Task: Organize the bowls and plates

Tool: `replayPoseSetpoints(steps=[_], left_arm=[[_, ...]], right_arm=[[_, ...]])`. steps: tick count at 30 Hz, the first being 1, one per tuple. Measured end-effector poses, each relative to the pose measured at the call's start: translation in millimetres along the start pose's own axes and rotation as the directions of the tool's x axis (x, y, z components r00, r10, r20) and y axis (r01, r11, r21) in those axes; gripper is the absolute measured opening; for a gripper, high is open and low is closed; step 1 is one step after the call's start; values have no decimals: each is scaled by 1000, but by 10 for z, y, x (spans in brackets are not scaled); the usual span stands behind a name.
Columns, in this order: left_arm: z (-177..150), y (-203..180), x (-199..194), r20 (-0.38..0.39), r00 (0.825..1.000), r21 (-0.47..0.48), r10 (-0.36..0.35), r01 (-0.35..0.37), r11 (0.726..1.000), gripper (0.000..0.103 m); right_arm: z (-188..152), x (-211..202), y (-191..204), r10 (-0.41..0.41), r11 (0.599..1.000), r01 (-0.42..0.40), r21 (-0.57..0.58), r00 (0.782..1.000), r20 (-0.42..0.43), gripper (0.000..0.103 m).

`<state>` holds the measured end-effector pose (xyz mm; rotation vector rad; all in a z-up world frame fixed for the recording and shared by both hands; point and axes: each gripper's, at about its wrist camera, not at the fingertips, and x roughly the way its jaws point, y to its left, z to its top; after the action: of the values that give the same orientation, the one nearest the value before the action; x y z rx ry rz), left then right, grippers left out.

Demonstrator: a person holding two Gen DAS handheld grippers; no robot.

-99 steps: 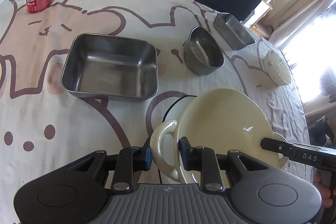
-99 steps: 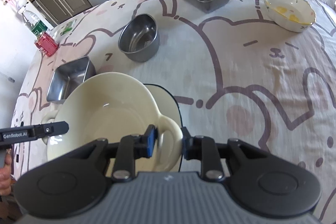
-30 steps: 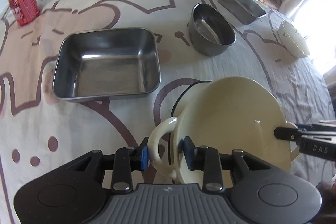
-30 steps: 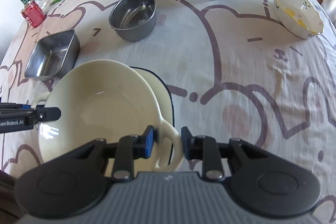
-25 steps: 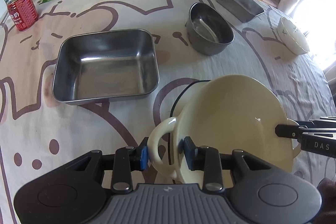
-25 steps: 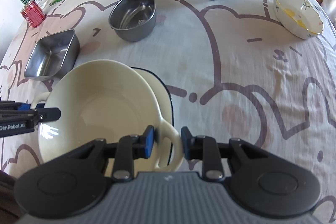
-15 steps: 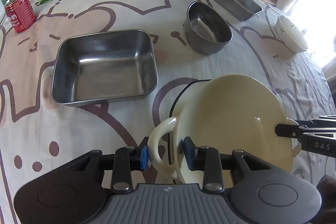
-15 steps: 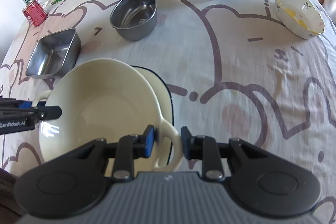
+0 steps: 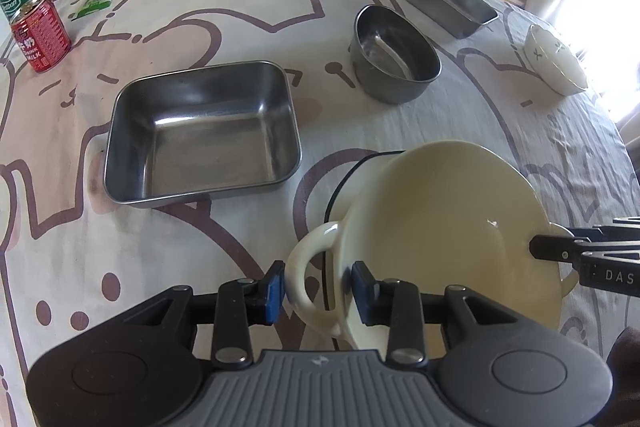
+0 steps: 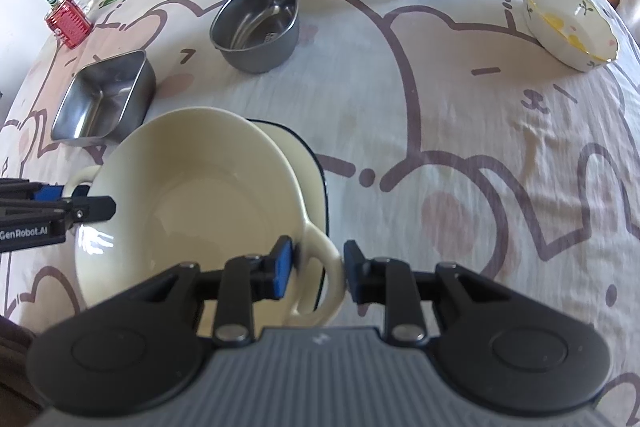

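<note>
Both cameras sit low behind their own fingers and look forward and down across the desk (image 9: 224,263). The left wrist view stands close at one handle of the cream bowl (image 9: 452,211) and faces the far chairs, with the right gripper (image 9: 560,253) entering at its right edge. The right wrist view stands close at the opposite handle, with the left gripper (image 10: 86,201) at its left edge. Both views share the cream bowl, the square steel tray (image 9: 200,131), the round steel bowl (image 9: 394,55) and the red can (image 9: 40,33).
</note>
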<state>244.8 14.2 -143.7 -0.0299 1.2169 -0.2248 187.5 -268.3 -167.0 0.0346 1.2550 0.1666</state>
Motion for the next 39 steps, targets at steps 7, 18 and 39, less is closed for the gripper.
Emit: replayPoseSetpoints(steps=[7, 18, 39], left_arm=[[-16, -5, -42, -1, 1000, 2, 8, -8, 1000, 60], [-66, -78, -122, 1, 1000, 30, 11, -11, 999, 78], [-267, -365, -901, 323, 946, 49, -15, -1, 999, 103]], right_arm=[[-15, -18, -19, 3, 1000, -3, 7, 1000, 1, 39], [-69, -99, -58, 0, 1000, 0, 13, 1000, 24, 60], [-372, -730, -110, 59, 998, -47, -49, 957, 284, 103]])
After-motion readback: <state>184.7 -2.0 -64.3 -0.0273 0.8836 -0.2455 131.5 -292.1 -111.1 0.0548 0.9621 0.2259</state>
